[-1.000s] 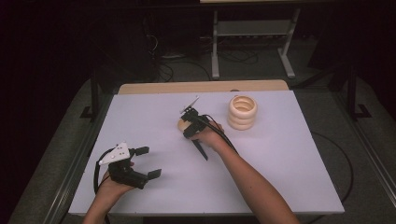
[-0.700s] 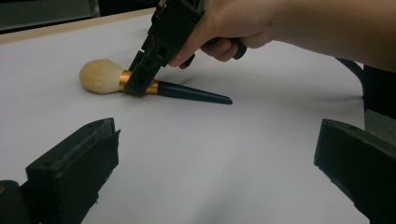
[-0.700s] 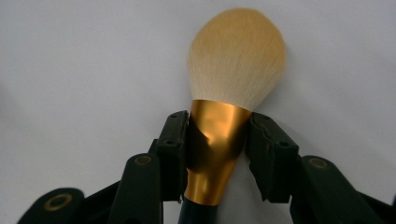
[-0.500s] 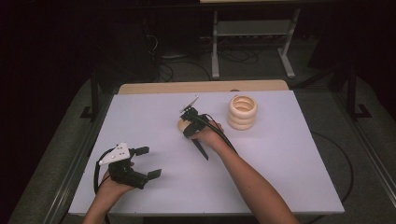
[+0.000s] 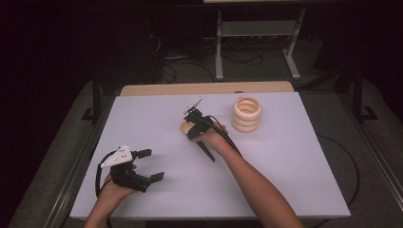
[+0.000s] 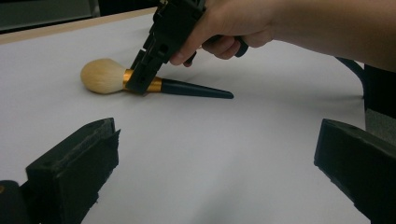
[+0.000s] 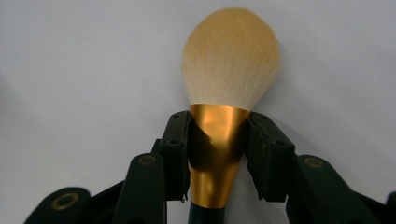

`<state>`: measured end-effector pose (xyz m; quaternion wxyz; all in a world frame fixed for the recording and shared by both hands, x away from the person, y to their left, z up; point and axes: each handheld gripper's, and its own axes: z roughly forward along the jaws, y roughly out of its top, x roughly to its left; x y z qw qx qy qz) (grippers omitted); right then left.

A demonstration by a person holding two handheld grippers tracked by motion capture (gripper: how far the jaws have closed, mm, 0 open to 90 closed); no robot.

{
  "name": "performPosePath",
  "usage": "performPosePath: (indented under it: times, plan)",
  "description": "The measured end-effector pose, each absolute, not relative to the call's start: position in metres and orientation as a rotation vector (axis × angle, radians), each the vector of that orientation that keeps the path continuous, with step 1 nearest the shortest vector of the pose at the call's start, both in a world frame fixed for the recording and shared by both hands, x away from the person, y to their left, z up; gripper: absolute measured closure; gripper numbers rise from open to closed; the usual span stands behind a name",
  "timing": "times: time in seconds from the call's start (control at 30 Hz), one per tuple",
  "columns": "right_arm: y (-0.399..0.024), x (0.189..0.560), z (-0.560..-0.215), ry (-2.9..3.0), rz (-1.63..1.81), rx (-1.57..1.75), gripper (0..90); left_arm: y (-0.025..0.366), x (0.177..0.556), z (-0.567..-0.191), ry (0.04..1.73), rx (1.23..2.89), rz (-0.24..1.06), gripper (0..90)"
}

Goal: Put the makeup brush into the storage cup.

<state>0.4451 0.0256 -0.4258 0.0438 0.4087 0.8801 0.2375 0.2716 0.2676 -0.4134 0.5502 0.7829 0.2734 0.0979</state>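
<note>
Two claws unchanged since earlier: right claw (image 7: 218, 154) clamps brush (image 6: 140, 83) on table (image 5: 294, 161); left claw (image 5: 151, 165) gapes idle.

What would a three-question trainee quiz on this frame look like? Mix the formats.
1. True or false: the left gripper is shut on the makeup brush.
2. Which part of the brush do the right gripper fingers close on?
A. the bristle head
B. the gold ferrule
C. the tip of the black handle
3. Fill in: the stack of rings sits on the white table to the ____ of the right gripper in the high view.

Key
1. False: its fingers are spread wide and hold nothing.
2. B
3. right
</note>
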Motion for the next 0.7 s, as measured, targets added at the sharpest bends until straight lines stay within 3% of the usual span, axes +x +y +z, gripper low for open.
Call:
performPosePath:
  times: [0.7]
  plan:
    - [0.000, 0.438, -0.401, 2.637, 0.926, 1.243, 60.7, 0.267, 0.272, -0.414, 0.648, 1.855, 0.232, 0.0]
